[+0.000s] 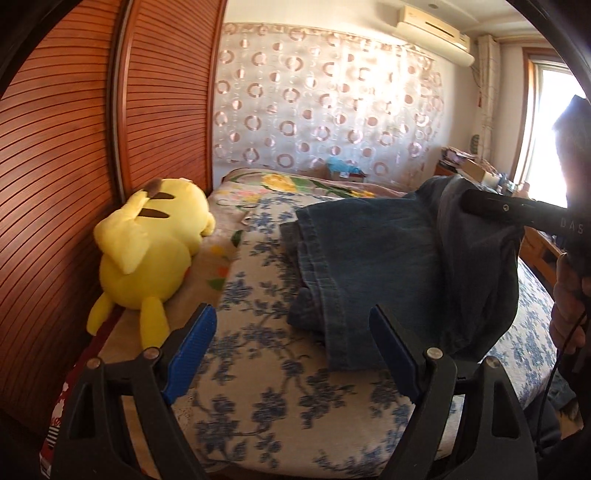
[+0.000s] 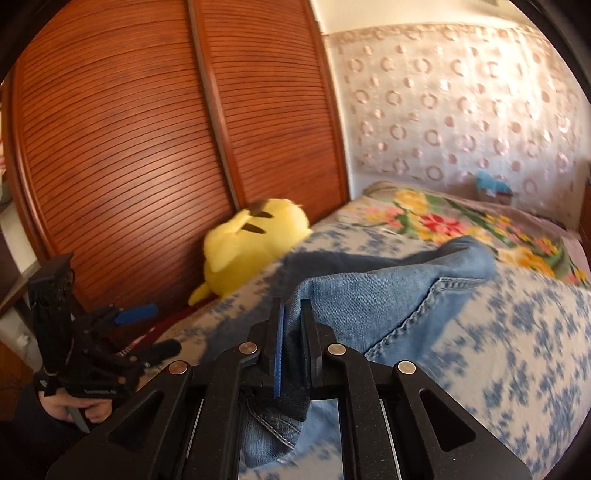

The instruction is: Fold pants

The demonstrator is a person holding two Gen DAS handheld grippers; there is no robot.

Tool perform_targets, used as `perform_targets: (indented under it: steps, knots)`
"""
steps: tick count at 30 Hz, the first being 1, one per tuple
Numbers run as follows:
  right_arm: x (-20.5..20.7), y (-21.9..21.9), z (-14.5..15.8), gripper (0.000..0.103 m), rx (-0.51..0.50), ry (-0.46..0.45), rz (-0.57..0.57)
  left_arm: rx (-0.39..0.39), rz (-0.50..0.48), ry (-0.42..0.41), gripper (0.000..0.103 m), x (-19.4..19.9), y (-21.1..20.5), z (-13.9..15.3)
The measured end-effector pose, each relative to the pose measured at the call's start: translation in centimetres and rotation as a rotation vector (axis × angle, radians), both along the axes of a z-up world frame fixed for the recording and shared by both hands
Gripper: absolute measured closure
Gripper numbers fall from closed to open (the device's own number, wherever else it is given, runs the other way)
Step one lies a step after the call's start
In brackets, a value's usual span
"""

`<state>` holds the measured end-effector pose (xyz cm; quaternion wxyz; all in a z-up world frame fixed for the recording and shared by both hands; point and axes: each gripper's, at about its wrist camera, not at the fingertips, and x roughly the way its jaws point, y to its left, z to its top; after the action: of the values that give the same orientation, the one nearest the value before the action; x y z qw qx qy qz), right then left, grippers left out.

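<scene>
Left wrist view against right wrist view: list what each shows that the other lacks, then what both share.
Only the left wrist view: the air conditioner, the window, and the left tongs open with nothing between them.
Only the right wrist view: the right tongs shut on the jeans up close, and the hand gripping the left tool.
Both: the jeans, the yellow plush toy, the floral bed cover, the wooden slatted doors.

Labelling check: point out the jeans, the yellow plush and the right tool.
jeans (image 1: 373, 251), left wrist view, flat denim panel.
yellow plush (image 1: 147, 251), left wrist view, its back.
right tool (image 2: 291, 314), right wrist view, between fingertips, shut on denim.
</scene>
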<state>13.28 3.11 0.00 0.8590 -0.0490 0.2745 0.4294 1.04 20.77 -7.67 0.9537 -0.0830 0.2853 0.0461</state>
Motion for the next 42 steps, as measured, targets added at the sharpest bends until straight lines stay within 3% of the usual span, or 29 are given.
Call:
perform_targets:
  steps: [13,25,28,29,34,42]
  knots:
    - [-1.6,8.6,-2.8,0.098,-0.031,0.041,0.188,-0.024,0.105,0.011,0.018,-1.4,4.7,-1.1]
    - [-1.2,9.2,-9.2,0.098,-0.129,0.172,0.210,-0.035,0.132,0.015,0.018,-1.3,5.8,-1.3]
    - [-1.0,8.2,-8.6,0.092,-0.116,0.184,0.193,-0.030,0.120,0.011,0.018,-1.1,5.4,-1.0]
    - [-1.0,7.8,-8.2,0.081,-0.118,0.174,0.182,-0.030,0.115,0.009,0.018,-1.1,5.1,-0.9]
    - [-1.3,4.6,-5.6,0.060,-0.067,0.125,0.156,-0.024,0.076,0.003,0.018,-0.6,3.6,-0.4]
    - [-0.4,-2.2,-3.1,0.053,0.008,0.087,0.076,-0.022,0.001,-0.021,0.018,0.3,0.7,1.2]
